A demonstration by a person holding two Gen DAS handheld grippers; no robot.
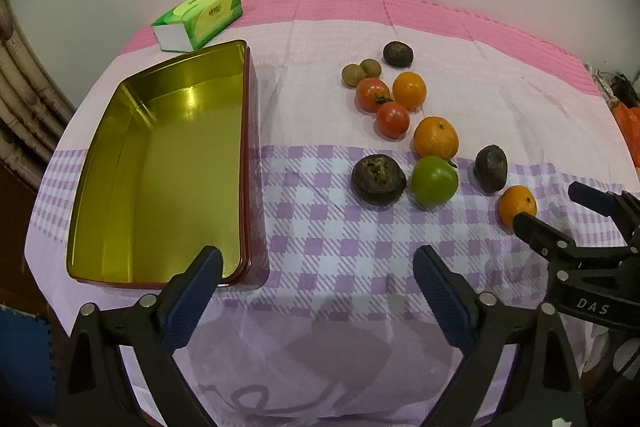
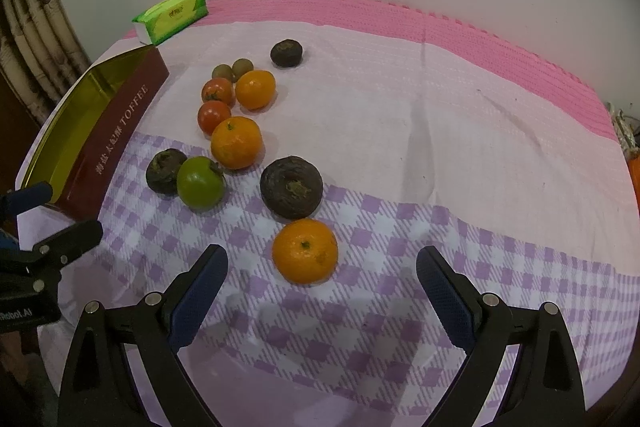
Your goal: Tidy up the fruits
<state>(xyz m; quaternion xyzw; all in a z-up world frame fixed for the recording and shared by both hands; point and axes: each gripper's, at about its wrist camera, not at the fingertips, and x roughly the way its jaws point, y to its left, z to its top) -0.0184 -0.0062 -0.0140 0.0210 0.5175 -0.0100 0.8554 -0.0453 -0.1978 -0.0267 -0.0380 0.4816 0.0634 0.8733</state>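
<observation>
An empty gold-lined tin (image 1: pixel 160 163) with dark red sides (image 2: pixel 116 131) stands on the left of the cloth. To its right lie several fruits: oranges (image 1: pixel 436 139) (image 2: pixel 305 251), two red tomatoes (image 1: pixel 393 119), a green fruit (image 1: pixel 434 183) (image 2: pixel 200 183), dark wrinkled fruits (image 1: pixel 378 179) (image 2: pixel 291 187) and two small brownish ones (image 1: pixel 353 74). My left gripper (image 1: pixel 318 265) hangs open above the cloth, just right of the tin's near corner, holding nothing. My right gripper (image 2: pixel 322 263) is open, with the nearest orange just ahead of its fingertips, untouched.
A green tissue box (image 1: pixel 200 17) lies behind the tin near the white wall. The cloth covers the table (image 2: pixel 440 131) in pink, white and purple checks. Orange items (image 1: pixel 630 123) sit past the right edge.
</observation>
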